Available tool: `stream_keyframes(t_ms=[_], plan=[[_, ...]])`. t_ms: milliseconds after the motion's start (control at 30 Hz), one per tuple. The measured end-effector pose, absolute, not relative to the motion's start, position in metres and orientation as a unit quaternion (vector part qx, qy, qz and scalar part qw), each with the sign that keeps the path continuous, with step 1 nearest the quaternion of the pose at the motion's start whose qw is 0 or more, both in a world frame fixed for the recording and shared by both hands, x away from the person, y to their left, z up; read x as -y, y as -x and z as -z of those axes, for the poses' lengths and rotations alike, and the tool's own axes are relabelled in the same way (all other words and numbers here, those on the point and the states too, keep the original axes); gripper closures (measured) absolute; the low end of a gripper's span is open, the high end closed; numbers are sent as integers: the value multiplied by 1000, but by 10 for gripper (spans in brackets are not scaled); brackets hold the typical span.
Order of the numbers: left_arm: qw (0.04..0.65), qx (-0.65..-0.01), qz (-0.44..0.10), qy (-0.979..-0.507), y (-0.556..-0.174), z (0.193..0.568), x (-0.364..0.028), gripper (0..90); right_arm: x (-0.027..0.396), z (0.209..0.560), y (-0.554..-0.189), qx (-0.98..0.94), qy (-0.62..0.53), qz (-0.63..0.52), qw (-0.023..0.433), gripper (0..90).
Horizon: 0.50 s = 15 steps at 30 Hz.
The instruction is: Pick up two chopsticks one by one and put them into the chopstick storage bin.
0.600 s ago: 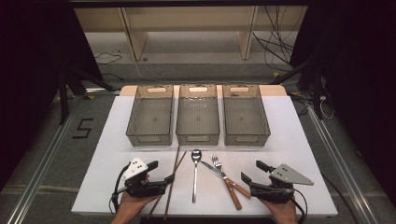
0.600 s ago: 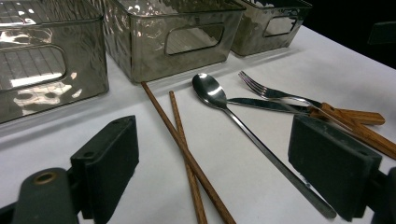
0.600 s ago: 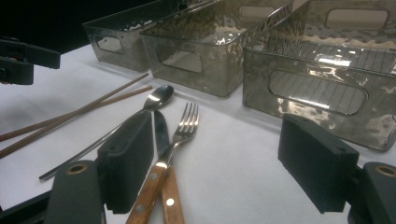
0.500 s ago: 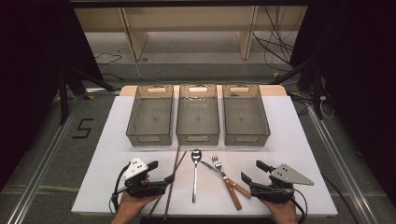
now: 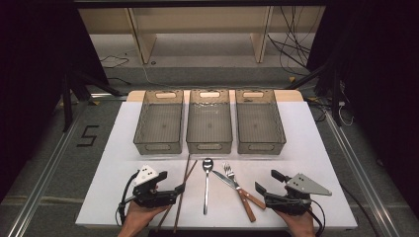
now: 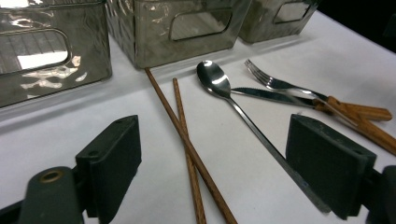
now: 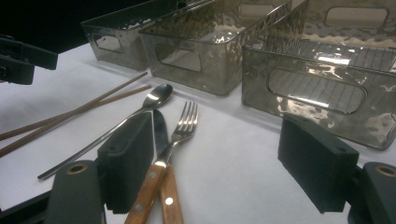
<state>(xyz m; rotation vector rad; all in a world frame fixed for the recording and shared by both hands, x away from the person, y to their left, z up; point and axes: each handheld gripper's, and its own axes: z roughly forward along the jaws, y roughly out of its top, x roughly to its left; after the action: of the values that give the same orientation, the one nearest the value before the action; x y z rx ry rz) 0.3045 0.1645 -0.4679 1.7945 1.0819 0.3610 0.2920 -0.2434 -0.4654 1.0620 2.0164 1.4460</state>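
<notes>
two hand-held tools rest low at the near edge of a white table [image 5: 316, 148], cutlery laid out between them. the left tool [image 5: 170, 190] sits with its jaws spread wide and nothing in them; in the left gripper view a pair of brown chopsticks [image 6: 187, 140] runs up between those jaws, crossing one another, flat on the table and apart from both pads. the right tool [image 5: 267, 183] is likewise spread and empty, with a wood-handled fork [image 7: 180, 135] and a wood-handled knife [image 7: 161, 135] lying side by side just beside its left pad, which stands in front of part of the knife blade. a steel spoon [image 5: 206, 182] lies in the middle, bowl toward the far side, between the chopsticks and the knife.

beyond the cutlery three smoky clear bins stand in a row, close together: the left bin [image 5: 143, 118], the middle bin [image 5: 228, 118] and the right bin [image 5: 281, 128], each with a handle slot in its near wall. all three are empty. the chopstick tips reach almost to the near wall of the middle bin.
</notes>
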Motion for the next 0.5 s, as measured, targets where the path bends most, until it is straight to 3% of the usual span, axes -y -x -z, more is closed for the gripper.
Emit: stream_keyframes(t_ms=[233,300,400,500], plan=[[417,-446,-150,-778,-303,453,-152,274,243,466,-292,-729,-385,-522,219,277],[387,-451,-141,-792,-303,450,-148,277,243,466,-292,-729,-385,-521,218,277],[377,-448,-125,-801,-302,448,-146,368,243,466,-293,-731,-385,-519,218,277],[360,-445,-107,-813,-303,449,-143,396,242,466,-293,-732,-384,-519,218,277]])
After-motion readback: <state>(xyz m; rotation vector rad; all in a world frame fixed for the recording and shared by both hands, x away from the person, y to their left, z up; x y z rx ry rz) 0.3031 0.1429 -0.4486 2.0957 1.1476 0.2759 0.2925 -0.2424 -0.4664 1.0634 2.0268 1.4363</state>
